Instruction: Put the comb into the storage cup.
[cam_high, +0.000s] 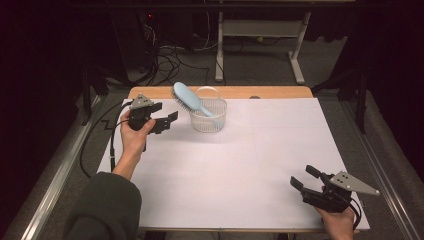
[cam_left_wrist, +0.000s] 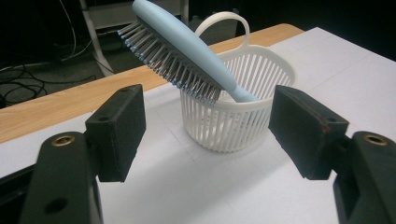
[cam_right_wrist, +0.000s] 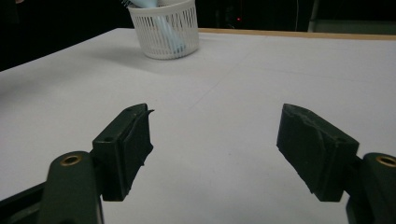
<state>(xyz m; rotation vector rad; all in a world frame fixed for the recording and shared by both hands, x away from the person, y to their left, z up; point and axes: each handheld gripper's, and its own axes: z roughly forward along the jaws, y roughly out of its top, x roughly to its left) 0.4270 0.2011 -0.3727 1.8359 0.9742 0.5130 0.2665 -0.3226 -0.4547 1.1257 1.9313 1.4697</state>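
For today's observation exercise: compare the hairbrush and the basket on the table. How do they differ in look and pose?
The hairbrush is pale blue and solid-backed with bristles; the basket is white with slatted, see-through walls. The hairbrush leans tilted, handle down inside the basket and head jutting over the rim; the basket stands upright on the white sheet. Both look like plastic, and neither is held.

text: none readable | labels: none | brands: none | numbers: none | signs: none
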